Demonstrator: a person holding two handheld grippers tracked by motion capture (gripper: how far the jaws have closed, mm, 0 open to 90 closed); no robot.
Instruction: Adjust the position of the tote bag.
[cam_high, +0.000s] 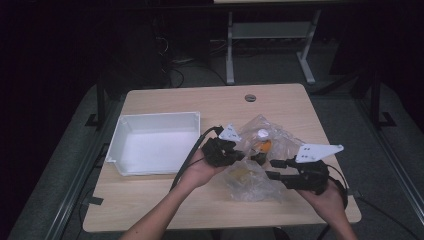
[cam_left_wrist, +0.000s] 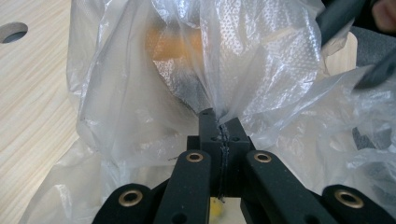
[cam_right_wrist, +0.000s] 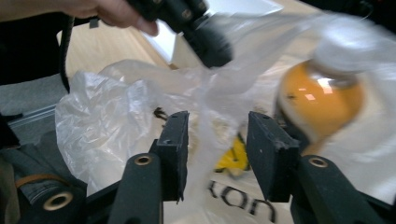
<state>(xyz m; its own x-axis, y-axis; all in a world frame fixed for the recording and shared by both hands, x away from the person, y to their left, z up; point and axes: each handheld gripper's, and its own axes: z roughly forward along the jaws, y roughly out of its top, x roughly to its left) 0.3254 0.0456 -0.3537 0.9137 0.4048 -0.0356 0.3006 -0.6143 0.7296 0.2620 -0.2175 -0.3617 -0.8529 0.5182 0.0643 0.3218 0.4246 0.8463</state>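
Note:
A crumpled clear plastic bag (cam_high: 255, 172) lies on the wooden table (cam_high: 165, 205) between my two grippers. Inside it shows an orange rounded bottle (cam_right_wrist: 317, 100) with a white top, also visible as the orange bottle (cam_high: 265, 146) and, blurred behind film, the orange bottle (cam_left_wrist: 173, 42). My left gripper (cam_left_wrist: 219, 126) is shut on a fold of the bag's film, at the bag's left side, left gripper (cam_high: 239, 156). My right gripper (cam_right_wrist: 217, 140) stands open with a strand of film hanging loose between its jaws; it sits at the bag's right, right gripper (cam_high: 272, 169).
A white rectangular tray (cam_high: 122, 132) stands at the table's left, close to the left hand. A round cable hole (cam_high: 250, 97) sits near the far edge. Yellow-printed packaging (cam_right_wrist: 233, 156) lies under the film. Desk legs and cables stand beyond the table.

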